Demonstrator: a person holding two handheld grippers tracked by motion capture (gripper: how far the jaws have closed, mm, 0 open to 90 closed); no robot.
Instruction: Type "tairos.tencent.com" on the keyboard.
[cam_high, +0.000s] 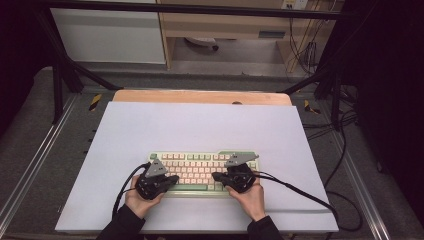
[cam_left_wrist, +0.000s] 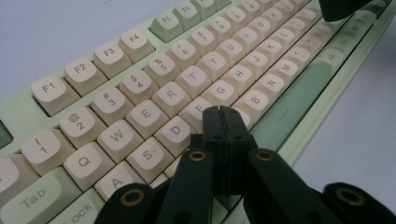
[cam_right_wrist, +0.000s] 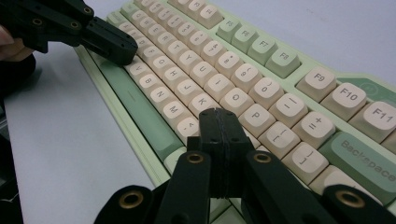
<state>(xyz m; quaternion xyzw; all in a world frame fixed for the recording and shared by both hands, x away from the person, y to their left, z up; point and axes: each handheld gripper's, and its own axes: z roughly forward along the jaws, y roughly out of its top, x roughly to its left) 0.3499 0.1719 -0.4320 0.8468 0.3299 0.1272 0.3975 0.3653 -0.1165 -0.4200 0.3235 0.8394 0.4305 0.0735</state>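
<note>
A pale green keyboard (cam_high: 200, 172) with cream keycaps lettered in grey — sage-green function, Tab and Backspace keys and space bar — is seen on a light lavender-grey mat (cam_high: 200, 127), with black left gripper (cam_left_wrist: 222, 112) and black right gripper (cam_right_wrist: 217, 114), brass-ringed at the pivots.

Even, soft light; dim surroundings

The high view looks forward and down from above my side of the table, far enough back to take in the whole keyboard (cam_high: 202, 172). The left gripper view rides low and close over the keyboard's (cam_left_wrist: 187, 84) left half, facing along its rows. The right gripper view sits equally close over the keyboard's (cam_right_wrist: 243, 79) right half, facing back. Both share its middle keys.
</note>
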